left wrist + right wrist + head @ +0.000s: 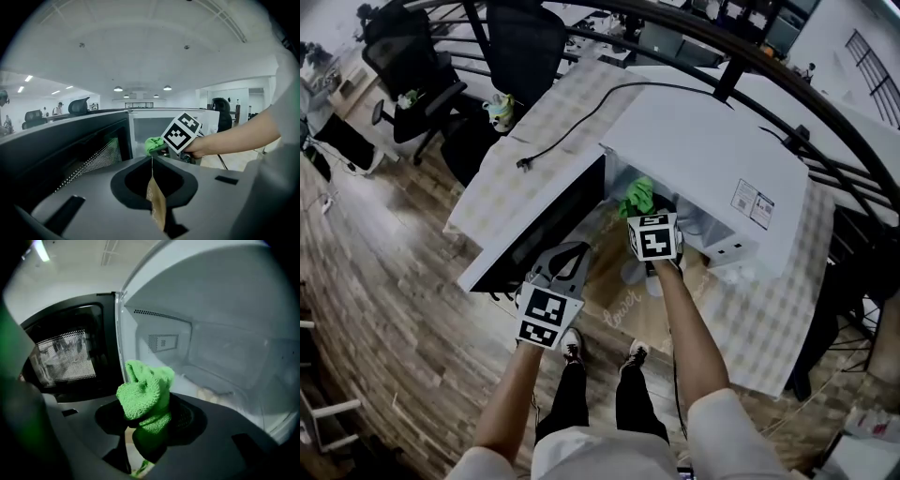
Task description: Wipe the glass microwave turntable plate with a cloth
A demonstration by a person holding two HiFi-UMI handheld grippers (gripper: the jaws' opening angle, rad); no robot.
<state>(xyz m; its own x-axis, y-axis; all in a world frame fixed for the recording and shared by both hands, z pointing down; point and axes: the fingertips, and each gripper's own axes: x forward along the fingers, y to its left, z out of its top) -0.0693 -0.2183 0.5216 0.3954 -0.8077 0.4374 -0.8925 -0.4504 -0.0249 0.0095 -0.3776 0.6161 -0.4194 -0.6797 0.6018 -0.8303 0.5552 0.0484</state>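
Glass plate, somewhere ahead of our right gripper, wasn't clear to us. That gripper clamped green cloth; left gripper closed on nothing. Wiping prob. unstarted.

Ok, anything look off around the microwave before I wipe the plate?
Nothing spilled or broken shows. One oddity: the microwave has its power cord trailing loose across the table, with the plug lying free near the table's edge. The right claw grips the green cloth at the open cavity.
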